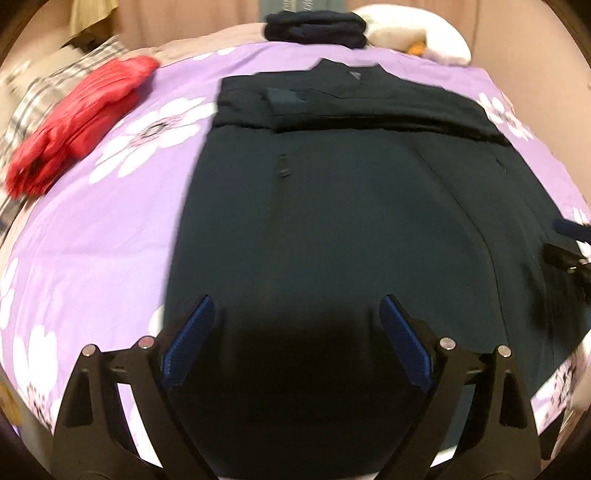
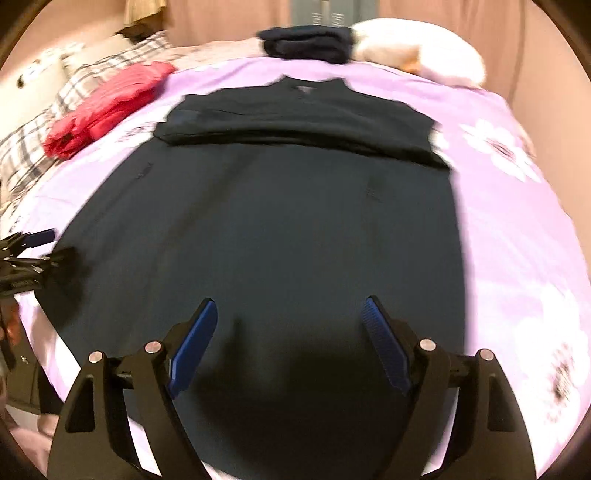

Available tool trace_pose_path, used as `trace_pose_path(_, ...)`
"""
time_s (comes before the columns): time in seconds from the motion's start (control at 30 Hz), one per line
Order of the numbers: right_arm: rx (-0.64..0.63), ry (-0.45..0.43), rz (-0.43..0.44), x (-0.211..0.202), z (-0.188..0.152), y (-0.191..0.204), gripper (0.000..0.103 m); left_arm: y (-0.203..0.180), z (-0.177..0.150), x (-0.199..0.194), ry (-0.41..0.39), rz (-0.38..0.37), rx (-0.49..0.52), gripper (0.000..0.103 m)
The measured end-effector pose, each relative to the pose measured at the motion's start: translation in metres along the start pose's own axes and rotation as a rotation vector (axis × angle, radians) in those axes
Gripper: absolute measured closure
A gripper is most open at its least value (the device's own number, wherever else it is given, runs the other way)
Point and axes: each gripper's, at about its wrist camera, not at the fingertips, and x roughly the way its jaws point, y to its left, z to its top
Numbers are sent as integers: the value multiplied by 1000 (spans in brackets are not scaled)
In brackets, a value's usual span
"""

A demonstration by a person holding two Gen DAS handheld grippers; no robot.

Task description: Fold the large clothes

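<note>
Smooth dark garment (image 1: 314, 206) across floral purple bedspread (image 1: 103, 236)

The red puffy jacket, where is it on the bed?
The red puffy jacket lies at the far left of the purple flowered bedspread in both views, left of the dark spread-out garment, beside the plaid pillow.

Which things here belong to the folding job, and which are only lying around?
Belong to the job:
- dark garment, spread flat on the bed
- left gripper, open
- right gripper, open

Lying about:
- red garment
- folded dark clothes
- white pillow
- plaid bedding
</note>
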Motion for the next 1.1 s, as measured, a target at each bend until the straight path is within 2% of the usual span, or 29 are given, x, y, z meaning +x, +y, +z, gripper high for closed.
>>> trace_pose_path(0.1, -33, 37, 29, 32, 6, 24, 22, -13, 0, 18, 39, 25, 47, 10)
trace_pose_path(0.17, -99, 70, 8, 43, -2, 38, 22, -13, -15, 22, 66, 16, 45, 10)
trace_pose_path(0.23, -131, 71, 4, 41, -15, 42, 21, -12, -30, 14, 36, 8, 62, 10)
trace_pose_path(0.33, -104, 83, 40, 27, -37, 33, 19, -4, -49, 1, 18, -18, 57, 10)
trace_pose_path(0.43, -102, 108, 78, 13, -55, 29, 17, 1, -59, -10, 42, -58, 27, 10)
trace_pose_path(0.6, -161, 174, 110, -8, -71, 31, 16, 6, -71, -26, 106, -107, 47, 10)
trace_pose_path(0.7, -133, 196, 137, -19, -73, 28, 16, 21, -76, -39, 106, -74, 22, 10)
trace_pose_path(0.8, -68, 168, 200, -33, -66, 19, 16, 50, -73, -51, 66, -6, -68, 10)
trace_pose_path(0.87, -26, 129, 213, -40, -57, 12, 16, 77, -66, -56, 42, -5, -181, 10)
trace_pose_path(0.97, 86, 76, 188, -46, -46, -16, 16, 107, -61, -58, 13, -49, -311, 9)
trace_pose_path(1.1, 258, 42, 138, -52, -49, -63, 16, 142, -63, -57, -9, -152, -462, 7)
